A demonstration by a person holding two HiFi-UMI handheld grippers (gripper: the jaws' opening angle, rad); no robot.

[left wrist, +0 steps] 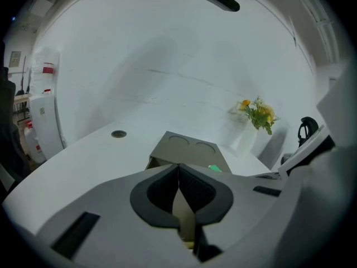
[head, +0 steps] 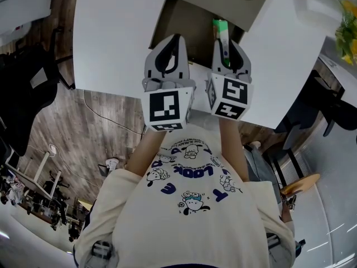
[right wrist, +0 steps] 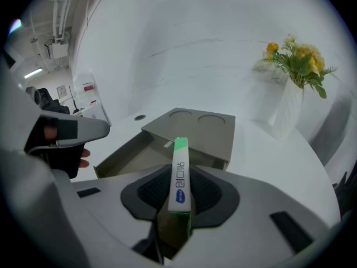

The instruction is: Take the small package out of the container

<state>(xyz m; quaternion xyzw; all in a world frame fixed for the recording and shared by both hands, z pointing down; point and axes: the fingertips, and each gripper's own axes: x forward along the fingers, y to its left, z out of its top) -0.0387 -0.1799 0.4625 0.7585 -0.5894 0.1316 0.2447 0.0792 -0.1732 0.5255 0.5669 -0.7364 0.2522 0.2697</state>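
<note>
cream cartoon-print t-shirt (head: 189, 205) of the person fills the foot of the head view, above a grey wood-plank floor (head: 106, 121) and a black chair (head: 22, 77) at the left. beyond lies the white counter (head: 111, 32), against a plain white wall, with a white vase of yellow flowers (right wrist: 295, 77) well apart from the grey-brown cardboard container (right wrist: 206, 130), whose drawer is slid open. the right hand-held gripper (right wrist: 179, 197) has its jaws closed part way, the pads clamped on the sides of the slim white-and-green small package (right wrist: 179, 175), which tilts up over the open drawer. the left hand-held gripper (left wrist: 179, 191) has its jaws drawn together at the tips; a tan sliver shows below them, and whether card is pinched there cannot be told. the package's lower end is hidden between the pads, and the hand-held grippers' bodies cover the drawer's near end
</note>
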